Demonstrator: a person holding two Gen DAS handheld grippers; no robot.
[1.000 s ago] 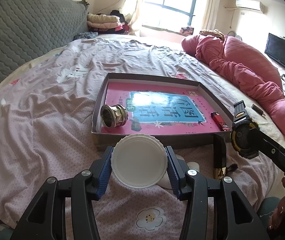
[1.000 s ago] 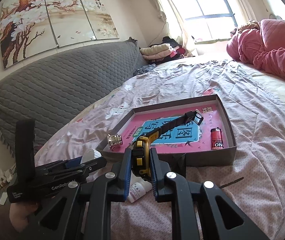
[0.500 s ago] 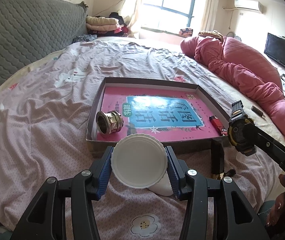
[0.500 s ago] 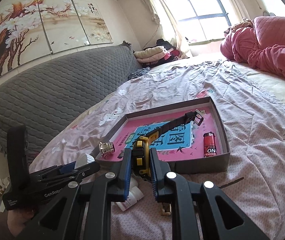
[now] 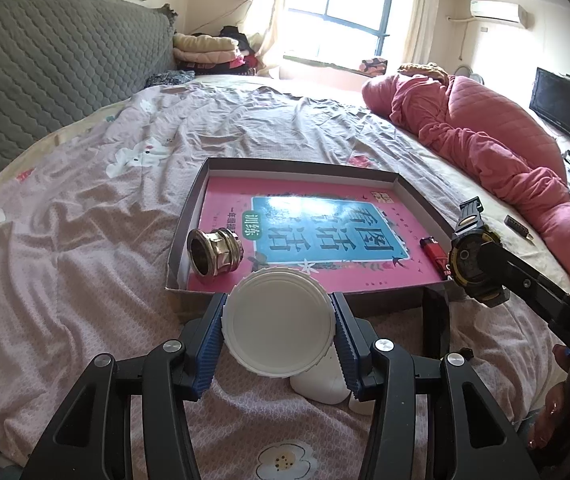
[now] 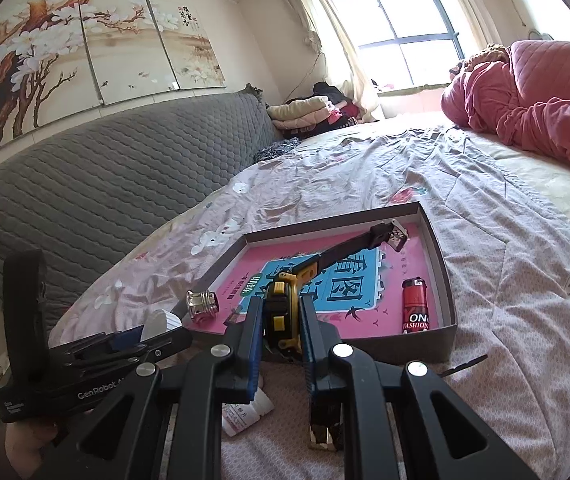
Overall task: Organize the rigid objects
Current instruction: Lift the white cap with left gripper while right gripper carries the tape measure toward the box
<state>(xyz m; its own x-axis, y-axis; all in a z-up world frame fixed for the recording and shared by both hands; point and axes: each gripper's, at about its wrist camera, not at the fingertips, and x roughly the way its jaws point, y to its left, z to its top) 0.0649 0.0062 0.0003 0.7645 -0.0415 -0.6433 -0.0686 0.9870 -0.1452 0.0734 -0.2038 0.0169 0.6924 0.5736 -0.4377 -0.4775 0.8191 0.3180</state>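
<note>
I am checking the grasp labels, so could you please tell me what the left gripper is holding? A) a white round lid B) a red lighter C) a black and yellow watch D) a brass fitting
A: the left gripper has its blue pads pressed on either side of the white round lid, held above the bed just short of the box.

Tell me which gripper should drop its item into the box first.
Probably right. The right gripper holds the watch with its strap already reaching over the box wall; the left gripper holds the white lid just short of the near wall.
</note>
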